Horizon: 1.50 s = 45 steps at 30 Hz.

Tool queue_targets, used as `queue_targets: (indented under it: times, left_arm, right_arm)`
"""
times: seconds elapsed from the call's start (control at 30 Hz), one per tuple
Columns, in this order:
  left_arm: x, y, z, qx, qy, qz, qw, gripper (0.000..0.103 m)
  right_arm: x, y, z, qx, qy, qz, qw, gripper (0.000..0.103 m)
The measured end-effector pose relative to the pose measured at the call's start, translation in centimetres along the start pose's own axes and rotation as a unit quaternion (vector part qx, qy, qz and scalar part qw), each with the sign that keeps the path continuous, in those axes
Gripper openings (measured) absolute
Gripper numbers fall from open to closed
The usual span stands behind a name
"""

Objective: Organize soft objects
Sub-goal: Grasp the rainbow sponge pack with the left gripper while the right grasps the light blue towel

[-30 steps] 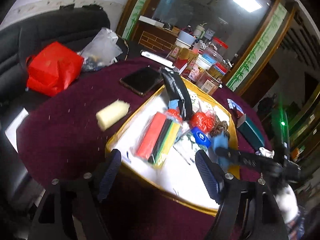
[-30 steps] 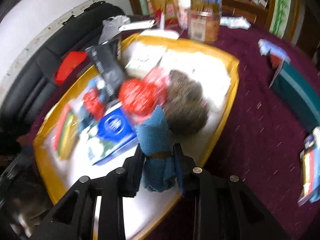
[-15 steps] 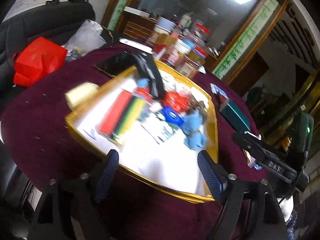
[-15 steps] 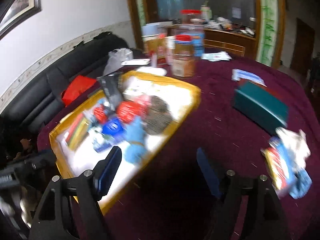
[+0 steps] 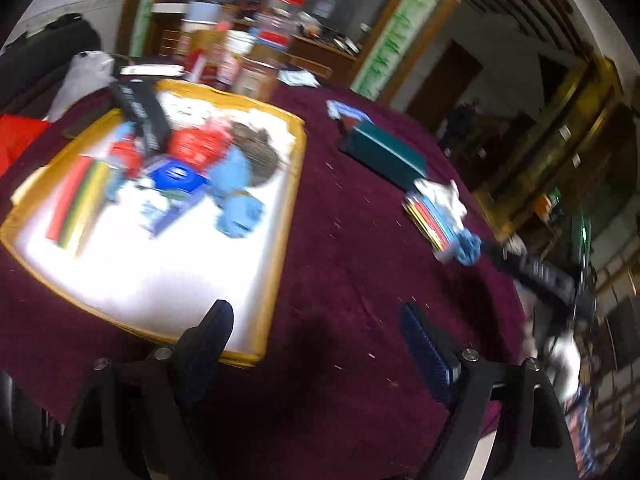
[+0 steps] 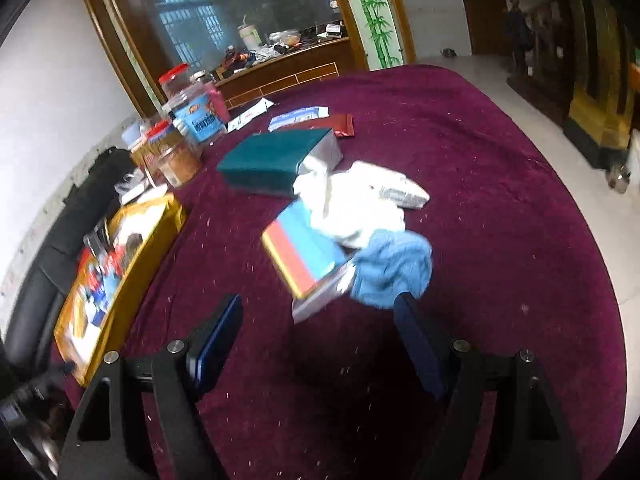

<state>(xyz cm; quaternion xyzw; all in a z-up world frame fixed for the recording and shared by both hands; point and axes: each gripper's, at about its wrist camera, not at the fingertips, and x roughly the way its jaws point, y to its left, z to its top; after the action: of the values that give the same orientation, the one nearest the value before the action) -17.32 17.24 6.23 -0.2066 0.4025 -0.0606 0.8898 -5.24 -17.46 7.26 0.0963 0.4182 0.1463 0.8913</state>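
A crumpled blue cloth (image 6: 394, 270) lies on the dark red tablecloth (image 6: 500, 184), touching the lower corner of a striped packet (image 6: 302, 254), with a crumpled white cloth (image 6: 346, 206) just behind it, draped over the packet and against a dark green box (image 6: 276, 160). My right gripper (image 6: 320, 330) hovers just short of this pile with its jaws spread wide and nothing between them; the right finger (image 6: 416, 340) sits close below the blue cloth, apart from it as far as I can tell. My left gripper (image 5: 316, 350) is likewise wide open and empty, hanging over bare tablecloth beside the near corner of a yellow-rimmed tray (image 5: 288, 200). In that tray a rolled blue towel (image 5: 236, 196) lies among a brown fuzzy bundle (image 5: 258, 150), red soft items, a blue packet and coloured strips, all blurred. Jars (image 6: 188, 120) stand at the far side of the table. I judge that I am between placements, reaching for the next soft thing to gather. The next move, I think, calls for bringing the right gripper forward and down so both fingers straddle the blue cloth alone, closing on a thick fold without catching the packet's edge, then carrying it to the tray
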Motion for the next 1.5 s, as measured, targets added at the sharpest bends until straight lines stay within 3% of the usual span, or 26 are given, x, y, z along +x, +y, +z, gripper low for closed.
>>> queue_targets:
  times: [0.13,0.27,0.33,0.4,0.43,0.53,0.57,0.63,0.7,0.77,0.83,0.97,1.17,1.47,1.5]
  left_arm:
    - [1.0,-2.6,-0.9,0.030,0.023,-0.005,0.9993,0.088]
    - [0.8,-3.8,-1.5,0.046,0.027,-0.003,0.9986,0.088]
    - [0.6,-3.9,-1.7,0.049,0.029,-0.001,0.9984,0.088]
    - [0.5,-3.9,-1.8,0.049,0.031,0.001,0.9983,0.088]
    - [0.5,-3.9,-1.9,0.049,0.032,0.001,0.9983,0.088]
    - [0.6,-3.8,-1.9,0.047,0.035,0.000,0.9983,0.088]
    - [0.8,-3.7,-1.9,0.046,0.037,0.000,0.9982,0.088]
    - [1.4,-3.9,-1.8,0.046,0.043,-0.002,0.9980,0.089]
    - [1.8,-4.2,-1.9,0.051,0.048,-0.007,0.9975,0.089]
    - [2.3,-4.7,-2.0,0.057,0.055,-0.012,0.9967,0.089]
    - [3.0,-5.4,-2.1,0.064,0.065,-0.019,0.9957,0.089]
    - [4.3,-7.5,-2.4,0.089,0.078,-0.023,0.9927,0.089]
    - [6.9,-9.9,-1.9,0.124,0.098,-0.008,0.9874,0.089]
    - [10.3,-9.7,1.1,0.097,0.099,0.029,0.9900,0.092]
    - [10.9,-10.1,1.2,0.099,0.102,0.030,0.9894,0.092]
  right_arm:
    - [2.4,1.1,2.0,-0.026,0.021,0.020,0.999,0.077]
    - [6.4,3.3,3.5,-0.061,0.045,-0.029,0.997,0.077]
    - [8.2,3.8,3.4,-0.064,0.070,-0.020,0.995,0.076]
    - [8.8,4.3,2.8,-0.069,0.096,0.023,0.993,0.077]
    - [8.6,4.9,2.1,-0.071,0.111,0.074,0.988,0.077]
    - [6.7,5.7,0.6,-0.064,0.151,0.219,0.962,0.077]
    - [5.7,5.7,0.4,-0.069,0.142,0.230,0.960,0.077]
    - [3.2,4.8,0.5,-0.072,0.107,0.222,0.967,0.077]
    - [0.8,2.6,1.2,-0.060,0.053,0.171,0.982,0.077]
    - [-0.6,0.4,1.8,-0.047,0.007,0.079,0.996,0.079]
    - [-0.6,-1.8,1.9,-0.028,-0.013,0.002,1.000,0.081]
    - [1.7,-3.9,0.9,0.003,0.006,-0.007,1.000,0.081]
    - [4.5,-2.7,0.2,-0.016,0.026,-0.021,0.999,0.081]
    - [5.1,-3.2,0.4,-0.004,0.029,-0.004,1.000,0.082]
    - [5.1,-3.2,0.3,-0.004,0.028,-0.010,1.000,0.077]
